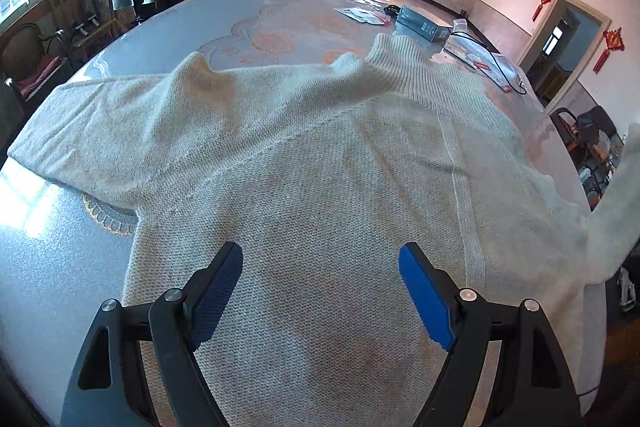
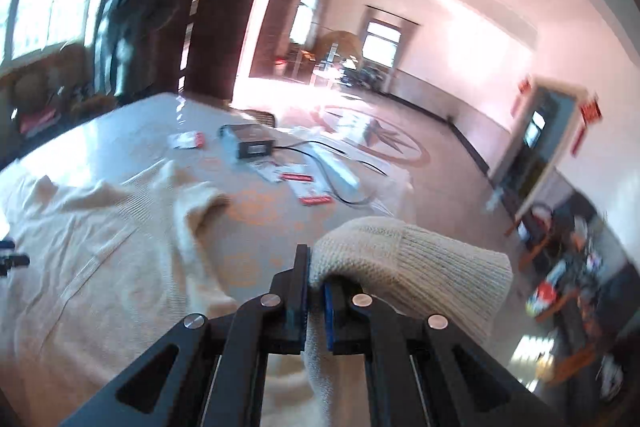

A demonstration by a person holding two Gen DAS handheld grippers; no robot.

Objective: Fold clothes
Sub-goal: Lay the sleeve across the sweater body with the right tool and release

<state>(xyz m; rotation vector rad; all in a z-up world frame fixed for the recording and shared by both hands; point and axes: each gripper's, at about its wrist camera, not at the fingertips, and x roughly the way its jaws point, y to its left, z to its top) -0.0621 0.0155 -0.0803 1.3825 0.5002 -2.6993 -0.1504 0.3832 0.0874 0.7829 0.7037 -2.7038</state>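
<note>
Sweater [image 1: 320, 167] lies flat; right gripper [image 2: 316, 267] pinches its cuff [image 2: 420, 259], lifted at 3 o'clock. Left gripper [image 1: 320, 275] hovers wide, empty. Next: fold sleeve across.

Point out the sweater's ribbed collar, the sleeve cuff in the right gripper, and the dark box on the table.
ribbed collar [image 1: 394, 57], left wrist view, on the middle of its ribbing.
sleeve cuff [image 2: 420, 259], right wrist view, on the ribbed knit beyond the shut jaws.
dark box [image 1: 420, 23], left wrist view, on its top face.
</note>
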